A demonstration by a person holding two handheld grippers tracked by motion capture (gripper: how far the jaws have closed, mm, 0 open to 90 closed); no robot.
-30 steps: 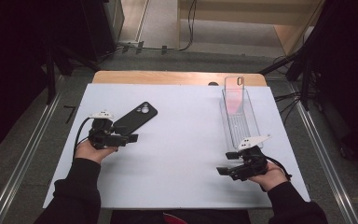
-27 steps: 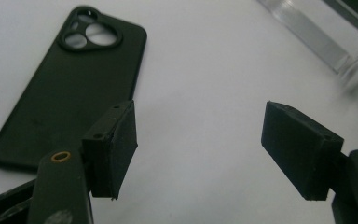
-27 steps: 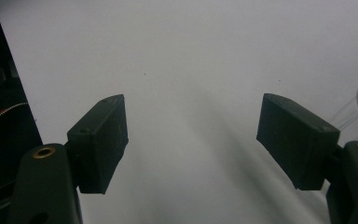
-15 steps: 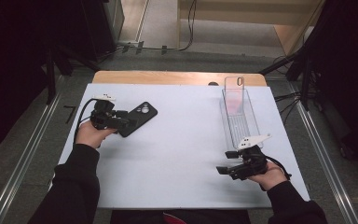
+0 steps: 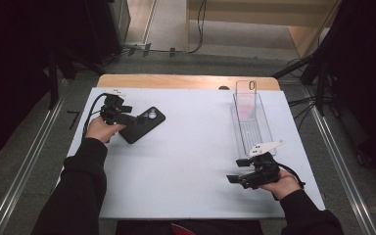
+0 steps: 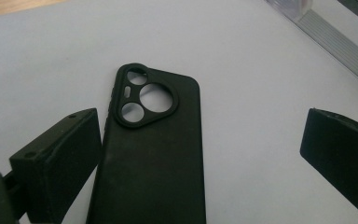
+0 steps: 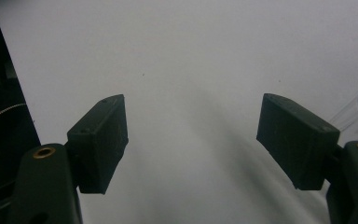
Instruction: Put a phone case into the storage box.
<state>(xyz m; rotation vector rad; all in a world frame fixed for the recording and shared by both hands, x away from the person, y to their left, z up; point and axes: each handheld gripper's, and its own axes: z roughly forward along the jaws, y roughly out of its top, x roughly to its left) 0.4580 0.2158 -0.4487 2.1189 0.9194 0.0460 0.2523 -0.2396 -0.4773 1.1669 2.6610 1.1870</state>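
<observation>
A black phone case point(image 5: 146, 124) lies back up on the white mat point(image 5: 191, 161) at the far left, its camera cut-out toward the far end. My left gripper point(image 5: 136, 120) hovers at its near-left end, open; its jaws have just been opening. In the left gripper view the case point(image 6: 154, 158) lies between the wide jaws, close beside the left one, and the pads do not press on it. My right gripper point(image 5: 235, 178) is open over bare mat at the near right, nothing between its fingers point(image 7: 105, 140).
A clear tray point(image 5: 262, 134) runs along the right side of the mat, with a clear phone case point(image 5: 247, 100) propped at its far end. A wooden table edge point(image 5: 186, 81) shows beyond the mat. Metal rails flank the table.
The left hand has moved away from the person, up to the black case, and its jaws stand wider. The right hand has stayed put.
</observation>
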